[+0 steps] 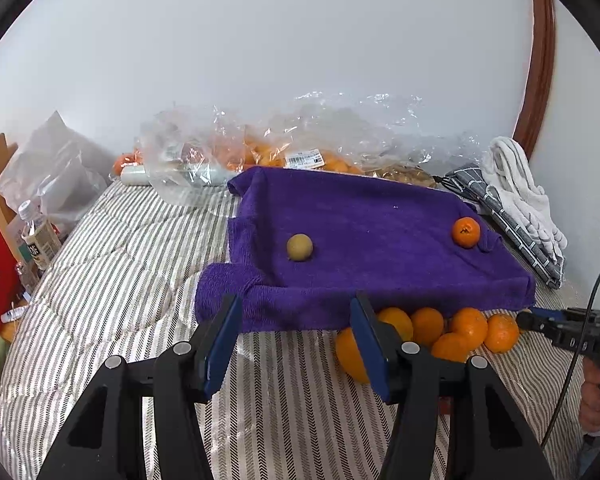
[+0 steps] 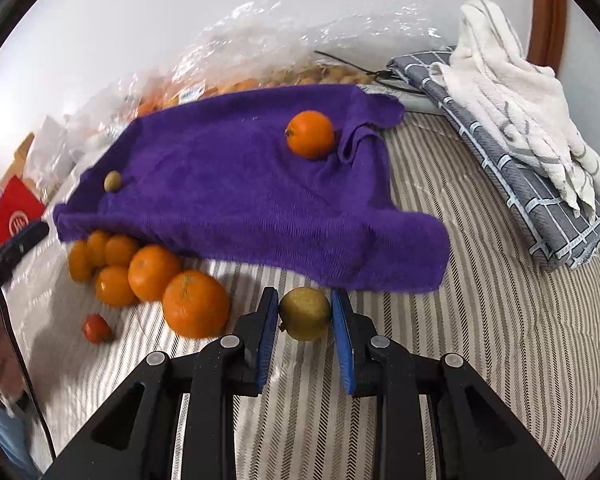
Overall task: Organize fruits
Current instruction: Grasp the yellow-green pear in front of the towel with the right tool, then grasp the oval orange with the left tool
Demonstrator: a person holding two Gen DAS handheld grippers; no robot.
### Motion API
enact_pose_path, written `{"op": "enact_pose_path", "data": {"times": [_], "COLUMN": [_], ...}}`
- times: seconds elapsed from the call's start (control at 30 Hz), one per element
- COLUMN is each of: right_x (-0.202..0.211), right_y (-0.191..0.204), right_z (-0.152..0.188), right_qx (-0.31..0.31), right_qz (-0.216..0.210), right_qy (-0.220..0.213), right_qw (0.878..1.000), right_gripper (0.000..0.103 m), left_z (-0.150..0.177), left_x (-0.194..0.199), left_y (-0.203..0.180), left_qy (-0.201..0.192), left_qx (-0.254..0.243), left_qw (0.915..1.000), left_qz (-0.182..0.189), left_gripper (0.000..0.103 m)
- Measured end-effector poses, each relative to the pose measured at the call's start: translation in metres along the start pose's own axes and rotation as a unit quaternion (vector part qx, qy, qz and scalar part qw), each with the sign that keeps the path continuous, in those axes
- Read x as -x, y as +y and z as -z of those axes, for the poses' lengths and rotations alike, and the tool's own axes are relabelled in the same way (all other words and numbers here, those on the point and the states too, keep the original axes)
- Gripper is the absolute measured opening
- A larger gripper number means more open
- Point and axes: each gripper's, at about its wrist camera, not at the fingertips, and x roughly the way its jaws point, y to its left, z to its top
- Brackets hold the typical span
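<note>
Fruit sits in three spots on the striped bedding (image 2: 480, 320). My right gripper (image 2: 305, 314) is clamped on a yellow-green fruit (image 2: 305, 312), its blue pads pressing both sides, just off the near edge of the purple towel (image 2: 228, 196). On that towel I see one orange (image 2: 310, 134) at about 1 o'clock from my grip, resting against a fold, and a small greenish fruit (image 2: 113, 181) at about 10 o'clock near the far left edge. A pile of oranges (image 2: 152, 280) lies at 9 to 10 o'clock, touching one another and partly tucked under the towel's edge, with a small red fruit (image 2: 96, 328) just beside them.

My left gripper (image 1: 296, 340) stands partly open with nothing between its fingers, hovering before the towel's near edge; the pile shows just right of its right finger. Behind the towel at 12 o'clock lies a clear plastic bag (image 1: 204, 148) holding more oranges. Folded cloths (image 2: 520, 140) lie at 2 o'clock.
</note>
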Motion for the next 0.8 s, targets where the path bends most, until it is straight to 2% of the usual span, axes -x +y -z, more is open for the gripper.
{"op": "enact_pose_path", "data": {"times": [0.23,0.47,0.63,0.7,0.8], "right_x": [-0.005,-0.006,-0.002,-0.001,-0.001], "right_y": [0.001,0.008,-0.004,-0.008,-0.010], "right_z": [0.008,0.012,0.013,0.014,0.016], "right_qx": [0.015,0.034,0.004,-0.010,-0.017], "right_qz": [-0.008,0.009,-0.002,-0.005,-0.013], "right_qy": [-0.007,-0.029,-0.039,-0.040,-0.039], "right_qw": [1.000,0.999,0.999,0.999,0.999], "right_gripper": [0.029,0.028,0.028,0.028,0.028], "left_z": [0.003,0.009,0.016,0.018,0.018], "left_x": [-0.007,-0.021,-0.036,-0.040,-0.041], "left_y": [0.000,-0.004,-0.013,-0.015,-0.017], "left_qy": [0.022,0.070,0.120,0.131,0.123], "left_qx": [0.000,0.003,0.003,0.005,0.005], "left_qw": [0.9997,0.9948,0.9858,0.9848,0.9875], "left_qz": [0.013,0.074,0.117,0.114,0.098], "left_gripper": [0.054,0.054,0.054,0.054,0.057]}}
